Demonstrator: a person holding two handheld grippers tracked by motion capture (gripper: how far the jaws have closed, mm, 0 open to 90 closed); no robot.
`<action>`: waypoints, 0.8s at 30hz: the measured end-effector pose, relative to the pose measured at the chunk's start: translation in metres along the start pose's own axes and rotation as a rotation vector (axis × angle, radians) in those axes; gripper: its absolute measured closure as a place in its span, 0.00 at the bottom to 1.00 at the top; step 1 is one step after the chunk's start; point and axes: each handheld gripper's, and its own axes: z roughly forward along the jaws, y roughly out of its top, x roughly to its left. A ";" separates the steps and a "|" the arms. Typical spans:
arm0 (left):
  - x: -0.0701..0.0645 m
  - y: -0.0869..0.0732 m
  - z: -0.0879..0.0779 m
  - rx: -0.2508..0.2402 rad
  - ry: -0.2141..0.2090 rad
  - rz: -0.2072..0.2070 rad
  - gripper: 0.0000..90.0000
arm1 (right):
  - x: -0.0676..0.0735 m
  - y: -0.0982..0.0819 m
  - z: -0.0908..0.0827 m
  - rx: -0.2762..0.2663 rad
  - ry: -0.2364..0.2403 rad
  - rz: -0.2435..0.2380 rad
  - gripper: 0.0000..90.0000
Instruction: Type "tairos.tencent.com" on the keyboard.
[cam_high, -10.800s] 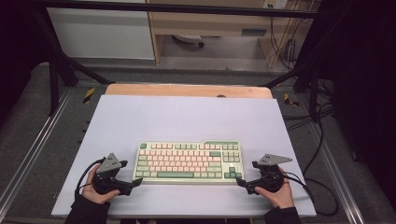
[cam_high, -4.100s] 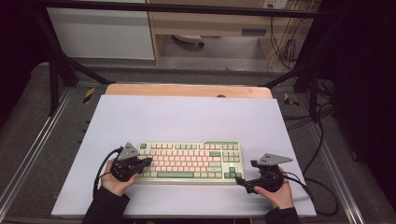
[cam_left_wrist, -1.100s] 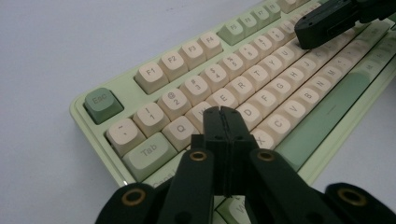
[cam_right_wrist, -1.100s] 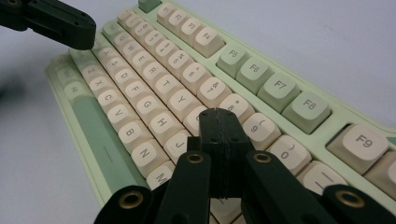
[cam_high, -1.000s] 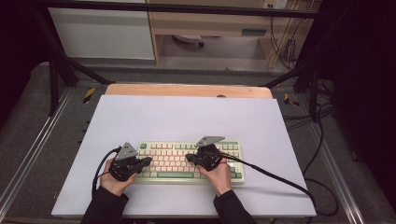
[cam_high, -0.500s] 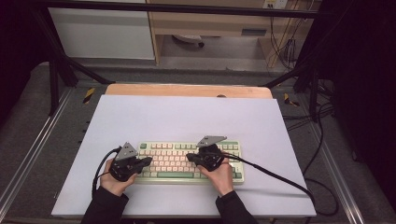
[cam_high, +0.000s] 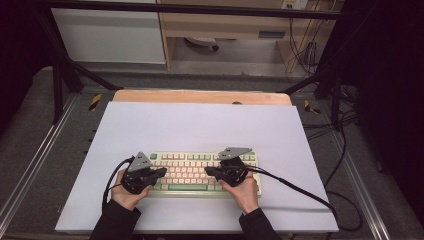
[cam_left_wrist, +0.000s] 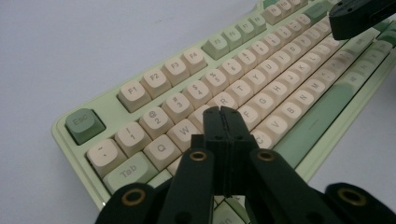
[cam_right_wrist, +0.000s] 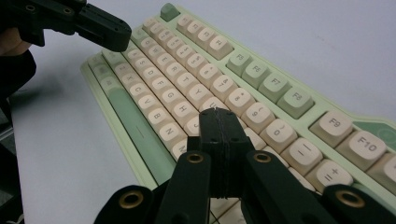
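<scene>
A person's left hand (cam_high: 126, 192) holds the left gripper (cam_high: 161, 171) over the left end of a pale green keyboard (cam_high: 197, 172), its two black jaws pressed flat together with nothing between them. In the left gripper view the closed tips (cam_left_wrist: 221, 112) hang over the cream letter keys near the E and R; whether they touch a key cannot be told. The green Esc key (cam_left_wrist: 84, 125) sits at the near corner of the board.

The keyboard lies flat near the front edge of a white table top (cam_high: 200, 125), roughly centred between the two hands, with cream keys, green function keys and a long green space bar (cam_high: 187, 187).

To the right, the right hand (cam_high: 245, 190) holds the right gripper (cam_high: 209, 171) over the right half of the keyboard, pointing toward the left one. Its jaws are likewise closed on nothing; in the right gripper view the tips (cam_right_wrist: 218, 112) sit above the number and letter rows near the 8 and 9 keys, and contact cannot be judged. A black cable (cam_high: 300, 192) trails from this gripper across the table top to the right edge.

Beyond the white surface a strip of wood (cam_high: 200, 97) shows along the far edge. A black metal frame (cam_high: 65, 75) surrounds the table, with grey flooring, a light cabinet (cam_high: 107, 35) and loose cables (cam_high: 345, 125) at the right.
</scene>
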 end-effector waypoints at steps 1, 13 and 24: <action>-0.001 0.001 0.000 0.001 -0.001 0.000 1.00 | -0.001 -0.001 -0.001 0.000 0.000 0.002 1.00; -0.004 0.012 0.011 0.008 0.003 0.011 1.00 | -0.004 -0.013 -0.015 0.002 0.001 0.007 1.00; -0.001 0.020 0.026 0.019 0.016 -0.003 1.00 | -0.005 -0.020 -0.021 0.005 0.001 0.007 1.00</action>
